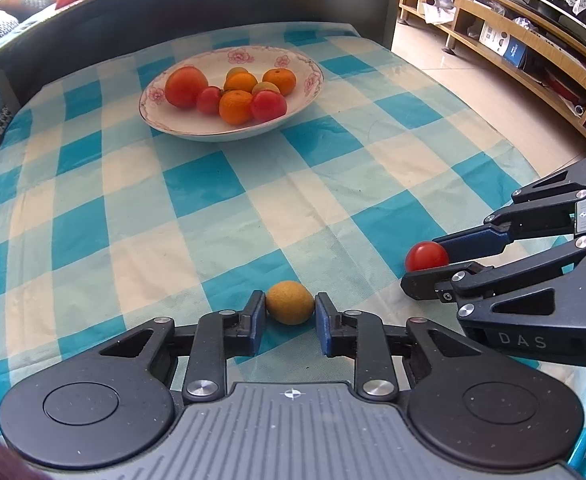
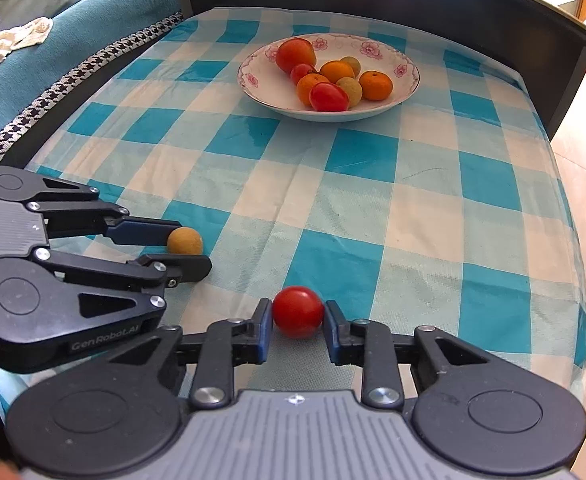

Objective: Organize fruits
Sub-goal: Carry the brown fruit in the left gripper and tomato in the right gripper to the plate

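Note:
My left gripper (image 1: pixel 289 304) is shut on a small tan-yellow fruit (image 1: pixel 290 302) at the near edge of the checked tablecloth; it also shows in the right wrist view (image 2: pixel 185 241). My right gripper (image 2: pixel 297 312) is shut on a red tomato (image 2: pixel 297 311), seen in the left wrist view (image 1: pixel 427 256) to the right of my left gripper. Both fruits sit low on the cloth. A white flowered bowl (image 1: pixel 293 114) at the far middle of the table holds tomatoes, oranges and tan fruits.
The blue and white checked tablecloth (image 1: pixel 213 184) covers the table. A dark raised board (image 1: pixel 213 4) runs along the far edge. A teal sofa (image 2: pixel 73 40) lies left, tiled floor and wooden shelves (image 1: pixel 513 40) right.

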A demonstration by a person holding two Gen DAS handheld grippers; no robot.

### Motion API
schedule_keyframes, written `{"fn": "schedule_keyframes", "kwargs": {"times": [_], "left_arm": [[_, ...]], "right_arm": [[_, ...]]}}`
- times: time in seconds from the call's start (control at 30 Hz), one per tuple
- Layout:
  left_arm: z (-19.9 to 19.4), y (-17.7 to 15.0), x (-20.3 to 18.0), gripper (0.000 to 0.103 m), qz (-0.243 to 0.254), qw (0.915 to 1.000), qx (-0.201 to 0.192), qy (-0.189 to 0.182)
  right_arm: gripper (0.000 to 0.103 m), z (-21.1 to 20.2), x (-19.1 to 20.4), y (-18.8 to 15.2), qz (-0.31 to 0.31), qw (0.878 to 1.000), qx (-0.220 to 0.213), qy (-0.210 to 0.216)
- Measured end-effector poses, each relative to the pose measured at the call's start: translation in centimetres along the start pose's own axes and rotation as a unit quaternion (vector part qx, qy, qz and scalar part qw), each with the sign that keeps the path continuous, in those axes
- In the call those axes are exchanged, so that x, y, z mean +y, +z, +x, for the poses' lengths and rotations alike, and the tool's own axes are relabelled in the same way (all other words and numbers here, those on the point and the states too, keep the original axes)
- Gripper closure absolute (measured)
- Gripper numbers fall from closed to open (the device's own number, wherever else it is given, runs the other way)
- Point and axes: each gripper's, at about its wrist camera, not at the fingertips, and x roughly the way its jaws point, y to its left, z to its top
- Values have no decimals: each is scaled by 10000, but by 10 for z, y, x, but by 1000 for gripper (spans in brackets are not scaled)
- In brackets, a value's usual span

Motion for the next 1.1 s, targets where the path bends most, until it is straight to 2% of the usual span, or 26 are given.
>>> {"fn": "schedule_keyframes", "kwargs": {"times": [0.3, 0.6, 1.1], "left_arm": [[-7, 1, -4, 69, -23, 10000, -70, -19], [-15, 9, -1, 70, -221, 9995, -224, -6], [-19, 30, 4, 71, -258, 9986, -444, 94]], "right_arm": [[74, -2, 5, -2, -13, 10000, 22, 42], [74, -11, 8, 4, 52, 9999, -148, 47], [74, -18, 1, 20, 225, 9990, -377, 45]]}}
